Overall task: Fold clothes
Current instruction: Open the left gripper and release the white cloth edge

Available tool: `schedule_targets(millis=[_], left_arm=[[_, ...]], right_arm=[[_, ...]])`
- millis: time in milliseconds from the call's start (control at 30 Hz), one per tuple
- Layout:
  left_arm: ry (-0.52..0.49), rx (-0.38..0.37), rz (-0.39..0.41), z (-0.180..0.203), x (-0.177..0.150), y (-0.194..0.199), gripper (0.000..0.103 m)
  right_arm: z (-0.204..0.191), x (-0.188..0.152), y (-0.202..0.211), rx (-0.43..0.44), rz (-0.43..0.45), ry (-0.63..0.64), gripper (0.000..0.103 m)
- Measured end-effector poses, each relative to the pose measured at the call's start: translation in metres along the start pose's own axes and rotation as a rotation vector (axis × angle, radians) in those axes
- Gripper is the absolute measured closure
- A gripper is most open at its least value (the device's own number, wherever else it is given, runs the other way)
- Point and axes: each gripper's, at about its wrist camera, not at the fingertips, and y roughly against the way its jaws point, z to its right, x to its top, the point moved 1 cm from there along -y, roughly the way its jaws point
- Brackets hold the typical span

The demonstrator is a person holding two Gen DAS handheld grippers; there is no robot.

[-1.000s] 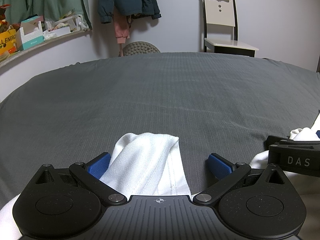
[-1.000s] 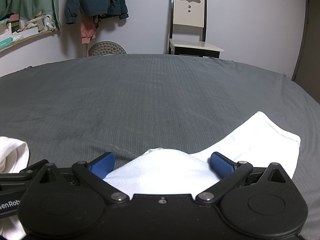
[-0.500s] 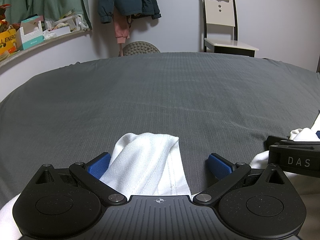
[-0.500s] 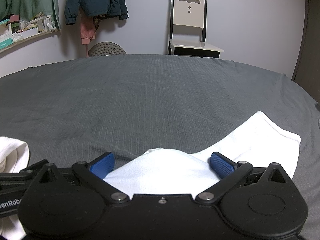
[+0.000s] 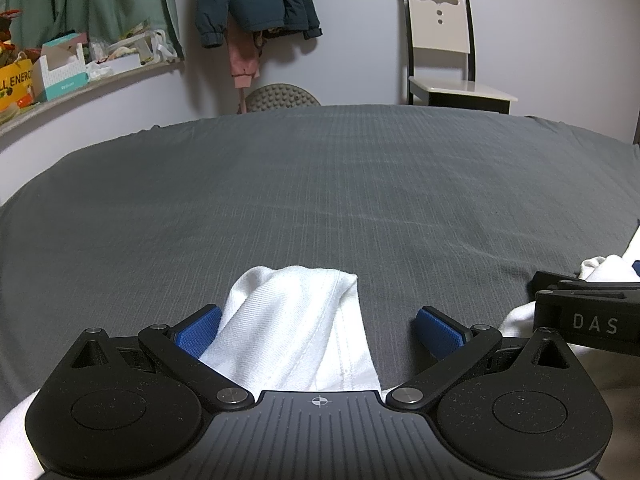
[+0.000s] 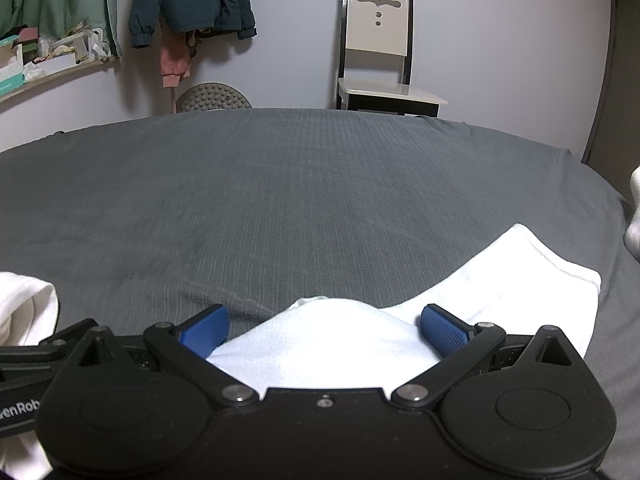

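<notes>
Left wrist view: our left gripper (image 5: pixel 318 330) and right gripper (image 6: pixel 324 330) were spread wide over white cotton garment (image 5: pixel 296 328) on grey ribbed bedsheet (image 5: pixel 320 184).

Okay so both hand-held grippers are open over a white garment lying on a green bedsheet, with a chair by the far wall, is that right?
Nearly. The bedsheet is dark grey, not green, as both wrist views show. The rest holds: the left hand-held gripper and the right hand-held gripper are open over the white garment, and the chair stands by the far wall.

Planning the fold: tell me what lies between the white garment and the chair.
Only bare grey bedsheet lies between the white garment and the chair, in both wrist views.
</notes>
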Motion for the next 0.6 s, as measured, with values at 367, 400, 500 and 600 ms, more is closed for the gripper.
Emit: schedule_targets(millis=[367,400,500,600], left_arm=[[0.089,-0.130,0.101,-0.043,0.016,0.051,0.000],[0.069,-0.138,0.130,-0.052,0.022,0.064,0.000],[0.028,-0.152,0.145,-0.088,0.037,0.099,0.000],[0.069,-0.154,0.128,-0.128,0.036,0.118,0.000]], right_arm=[[0.021,0.012,0.057,0.017,0.104,-0.083,0.000],[0.022,0.014,0.067,0.036,0.113,-0.069,0.000],[0.018,0.016,0.097,0.115,0.141,0.008,0.000],[0.007,0.007,0.122,0.223,0.122,0.064,0.000]])
